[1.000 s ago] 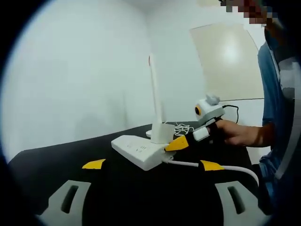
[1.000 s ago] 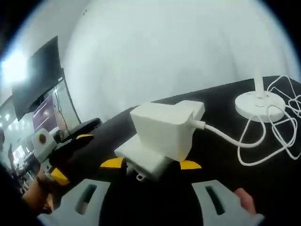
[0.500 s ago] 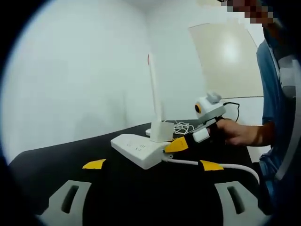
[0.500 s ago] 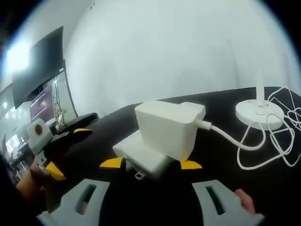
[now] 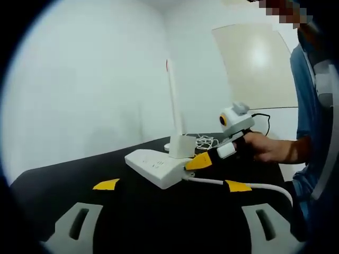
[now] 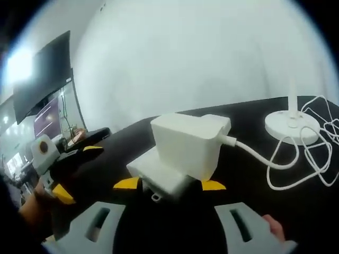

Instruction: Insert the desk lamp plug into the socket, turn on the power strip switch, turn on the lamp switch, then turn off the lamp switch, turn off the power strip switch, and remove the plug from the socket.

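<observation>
Plug (image 6: pixel 190 145), a boxy white block trailing white cable, clamped by right hand-held gripper (image 6: pixel 168 185); left hand-held gripper (image 5: pixel 172 185) apart.

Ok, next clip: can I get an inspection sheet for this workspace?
Surface: black table.
Job's things: white power strip; plug block standing on it; lamp base.
Clutter: nothing seen.
Grippers: right claw on either side of the plug block, grip unclear; left claw open, short of the strip.
Cables: white cord looped beside the lamp base.
Surroundings: white wall; dark screen.
</observation>
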`<state>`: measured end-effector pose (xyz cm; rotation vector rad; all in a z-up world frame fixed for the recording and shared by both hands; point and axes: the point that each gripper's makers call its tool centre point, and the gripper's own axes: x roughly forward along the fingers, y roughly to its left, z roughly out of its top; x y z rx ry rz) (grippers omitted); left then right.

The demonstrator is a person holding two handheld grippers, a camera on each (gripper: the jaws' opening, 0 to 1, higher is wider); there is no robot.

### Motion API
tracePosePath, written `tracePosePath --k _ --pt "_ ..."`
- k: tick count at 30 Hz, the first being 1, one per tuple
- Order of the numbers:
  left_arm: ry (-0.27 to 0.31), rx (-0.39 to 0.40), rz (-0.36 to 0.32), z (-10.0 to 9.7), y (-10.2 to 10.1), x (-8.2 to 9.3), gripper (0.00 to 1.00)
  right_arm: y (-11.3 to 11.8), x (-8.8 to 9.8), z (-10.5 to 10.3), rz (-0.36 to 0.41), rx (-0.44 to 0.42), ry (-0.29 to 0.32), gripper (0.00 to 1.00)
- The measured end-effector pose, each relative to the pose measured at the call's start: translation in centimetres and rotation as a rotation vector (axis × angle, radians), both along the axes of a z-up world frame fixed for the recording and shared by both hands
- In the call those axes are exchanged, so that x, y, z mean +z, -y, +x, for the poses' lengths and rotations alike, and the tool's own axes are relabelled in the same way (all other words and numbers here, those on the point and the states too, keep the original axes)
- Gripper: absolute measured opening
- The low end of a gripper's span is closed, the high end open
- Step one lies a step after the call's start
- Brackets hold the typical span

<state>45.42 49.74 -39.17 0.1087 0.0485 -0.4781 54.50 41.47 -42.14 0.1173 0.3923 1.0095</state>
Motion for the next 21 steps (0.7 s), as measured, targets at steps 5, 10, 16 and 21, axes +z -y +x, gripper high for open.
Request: tracePosePath --k 5,10,16,21 --pt "0.003 0.004 -0.010 0.06 -0.15 0.15 0.74 -0.01 -0.02 0.04 0.003 0.000 -0.004 0.40" --pt "-0.008 0.001 -0.008 0.09 -0.17 -0.08 0.74 -0.01 -0.09 0.08 0.006 -0.002 -0.008 0.39" --pt "-0.012 0.011 -0.018 0.22 -0.45 -0.10 0.74 0.34 -0.06 0.32 0.001 -0.003 -0.002 0.36" --pt "-0.015 0.019 -0.039 0.29 -0.65 -0.02 0.74 0.32 -0.13 0.04 -0.006 0.004 0.004 0.38"
